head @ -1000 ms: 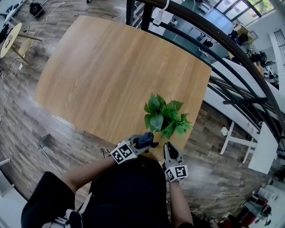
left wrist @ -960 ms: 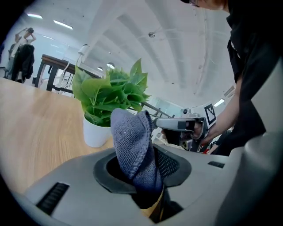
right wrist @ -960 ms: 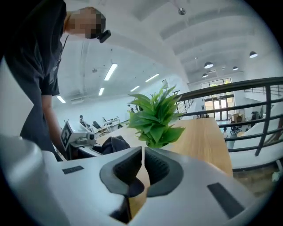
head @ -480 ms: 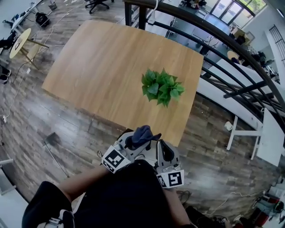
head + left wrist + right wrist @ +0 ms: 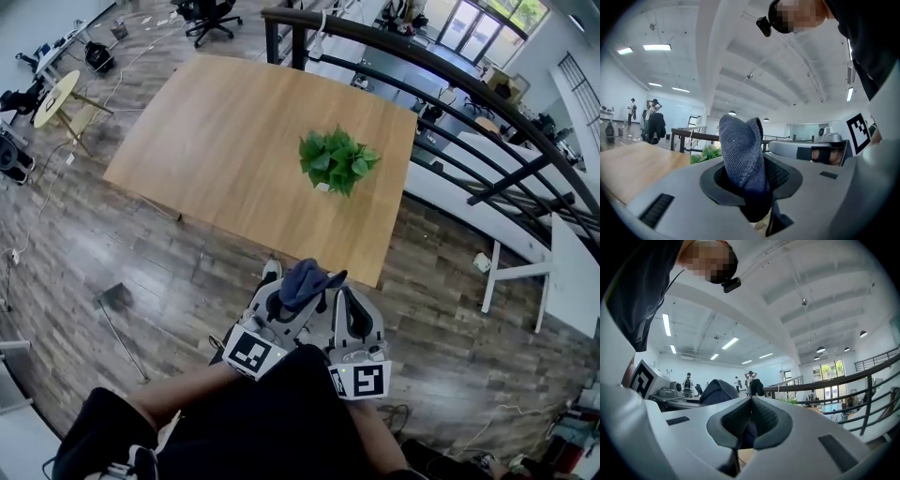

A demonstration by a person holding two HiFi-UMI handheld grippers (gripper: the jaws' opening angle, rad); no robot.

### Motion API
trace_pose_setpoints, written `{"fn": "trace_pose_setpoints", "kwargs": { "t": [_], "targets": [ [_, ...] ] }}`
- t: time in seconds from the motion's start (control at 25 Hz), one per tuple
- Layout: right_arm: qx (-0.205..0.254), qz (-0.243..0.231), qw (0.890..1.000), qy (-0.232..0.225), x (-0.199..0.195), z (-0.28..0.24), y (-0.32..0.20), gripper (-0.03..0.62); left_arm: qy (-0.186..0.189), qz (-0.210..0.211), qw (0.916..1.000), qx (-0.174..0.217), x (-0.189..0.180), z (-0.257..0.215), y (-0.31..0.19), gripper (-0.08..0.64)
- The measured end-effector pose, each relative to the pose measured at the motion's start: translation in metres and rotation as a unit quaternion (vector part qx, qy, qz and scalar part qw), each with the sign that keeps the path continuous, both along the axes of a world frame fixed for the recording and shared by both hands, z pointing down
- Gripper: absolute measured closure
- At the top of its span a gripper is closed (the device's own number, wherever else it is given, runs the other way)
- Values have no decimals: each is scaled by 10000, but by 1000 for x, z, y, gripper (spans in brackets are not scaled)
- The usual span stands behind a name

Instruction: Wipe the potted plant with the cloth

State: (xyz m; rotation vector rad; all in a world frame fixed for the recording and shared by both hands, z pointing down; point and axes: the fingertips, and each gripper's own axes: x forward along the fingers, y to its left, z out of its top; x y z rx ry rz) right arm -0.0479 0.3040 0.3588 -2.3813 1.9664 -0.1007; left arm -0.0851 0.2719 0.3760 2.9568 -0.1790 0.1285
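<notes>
My left gripper (image 5: 291, 292) is clamped on the blue-grey cloth (image 5: 307, 279) – in the left gripper view the knitted cloth (image 5: 740, 154) stands up in a folded hump between my 2 dark pads, which press on it from both sides, its lower end tucked down into the slot. My right gripper (image 5: 349, 302) sits just beside the left one, to its right, both held close in front of my body above the wood-plank floor (image 5: 141, 244) and short of the table's near edge. The right gripper's jaws have just been closing, and in the right gripper view (image 5: 751, 416) the 2 ribbed pads meet along a seam with nothing held between them (the dark rounded shape past its left side is the cloth (image 5: 717, 392) in the other gripper). The potted plant (image 5: 335, 161) stands upright on the light wooden table (image 5: 234, 122), toward its far right corner and well apart from both grippers – neither the cloth nor a jaw touches it. Its green leaves (image 5: 705, 153) peep out just left of the cloth in the left gripper view, beyond the tabletop (image 5: 633, 164). Behind the table runs a dark metal railing (image 5: 450, 70), and the same rails (image 5: 843, 380) cross the right side of the right gripper view.
</notes>
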Motion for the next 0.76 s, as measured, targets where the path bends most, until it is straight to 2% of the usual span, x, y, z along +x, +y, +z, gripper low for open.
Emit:
{"fn": "trace_pose_setpoints", "kwargs": {
  "t": [0.12,0.36,0.6,0.76],
  "targets": [
    [-13,7,9999,159,-5,-1,6,572,53,51,9994,-329,-4,5,6,422],
    [-46,69,9994,346,4,-6,11,572,183,125,9994,-264,-2,4,7,422],
    [-86,141,9992,368,11,-5,19,572,-27,217,9993,-299,3,14,15,422],
    [-131,30,9997,196,1,-2,18,572,-61,51,9994,-343,-10,12,15,422]
  ]
}}
